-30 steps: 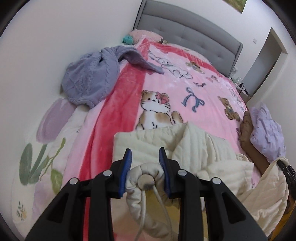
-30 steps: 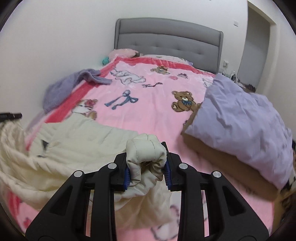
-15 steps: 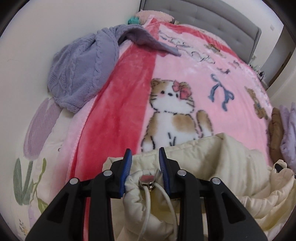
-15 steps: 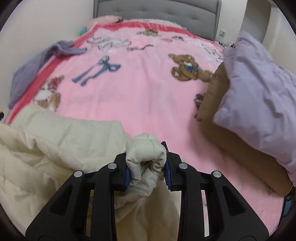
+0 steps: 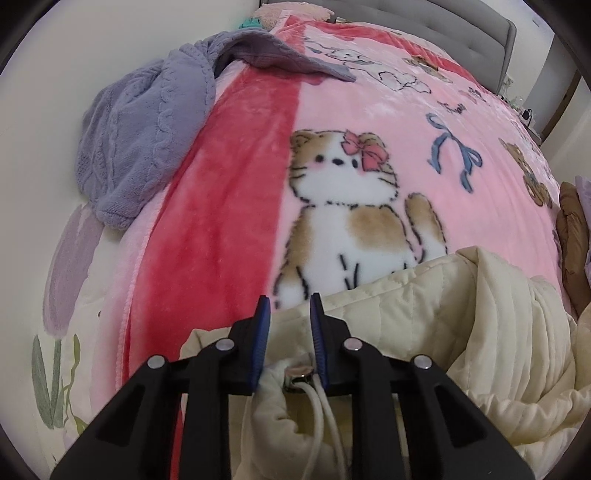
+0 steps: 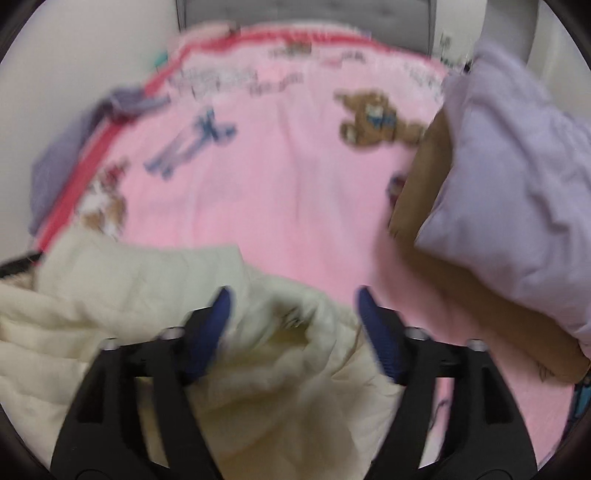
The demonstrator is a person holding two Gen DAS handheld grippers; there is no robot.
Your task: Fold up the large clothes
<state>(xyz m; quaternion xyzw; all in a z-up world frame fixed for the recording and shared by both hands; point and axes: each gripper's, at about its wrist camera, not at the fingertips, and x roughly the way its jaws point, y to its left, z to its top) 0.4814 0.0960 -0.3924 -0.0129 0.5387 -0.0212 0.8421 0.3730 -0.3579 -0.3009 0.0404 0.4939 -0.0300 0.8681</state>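
A cream quilted jacket [image 5: 461, 317] lies bunched on the pink cartoon blanket [image 5: 369, 122] at the near end of the bed. My left gripper [image 5: 290, 310] is low over it, its jaws narrowly apart around the jacket's hem with a metal snap [image 5: 299, 373] and a drawstring [image 5: 325, 417]. In the blurred right wrist view my right gripper [image 6: 293, 295] is open wide, and the jacket [image 6: 147, 288] lies loose between and below its fingers.
A purple knit sweater [image 5: 147, 122] lies at the bed's left edge by the wall. A lilac garment [image 6: 517, 177] on a brown one [image 6: 465, 280] sits on the right. The grey headboard [image 5: 461, 22] is at the far end.
Both grippers came down and forward toward the blanket with the jacket. My right gripper opened and let go of the fold. The jacket edge slid back between my left jaws.
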